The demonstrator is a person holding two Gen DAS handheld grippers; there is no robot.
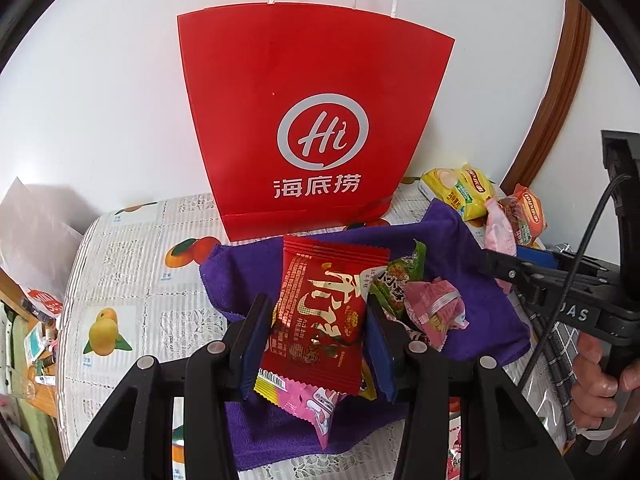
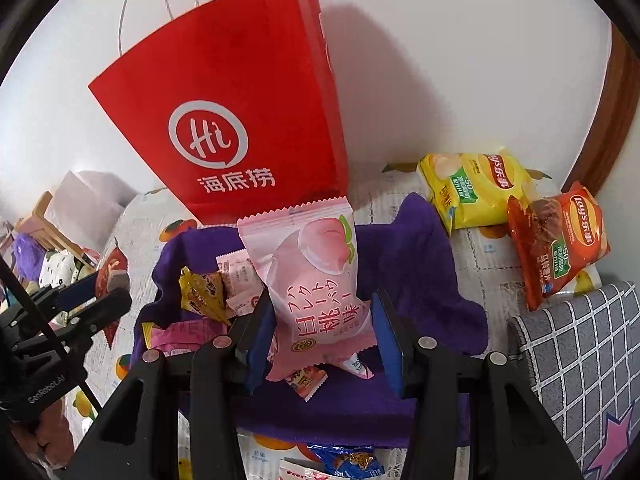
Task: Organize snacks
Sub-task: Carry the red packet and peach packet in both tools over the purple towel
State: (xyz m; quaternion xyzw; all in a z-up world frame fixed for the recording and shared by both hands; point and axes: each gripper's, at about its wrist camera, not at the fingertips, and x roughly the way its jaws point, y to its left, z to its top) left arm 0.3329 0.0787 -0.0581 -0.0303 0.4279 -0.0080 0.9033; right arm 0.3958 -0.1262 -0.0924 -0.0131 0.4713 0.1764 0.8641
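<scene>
A red packet (image 1: 320, 320) is gripped upright between the left gripper (image 1: 318, 344) pads; a pink peach packet (image 2: 316, 280) is clamped in the right gripper (image 2: 320, 344). A purple cloth (image 2: 416, 264) lies below both, and a red bag (image 1: 312, 120) stands beyond.

Left gripper (image 1: 318, 326): tilting downward, its blue pads pressing both sides of a red snack packet (image 1: 324, 320) and holding it upright.
Right gripper (image 2: 322, 334): angling downward, its jaws gripping a pink peach packet (image 2: 316, 280) by the lower part.
Right hand (image 1: 600, 380): wrapping bare fingers round the black handle at the right edge of the left wrist view.
Arms, wrists: showing in neither view.
</scene>
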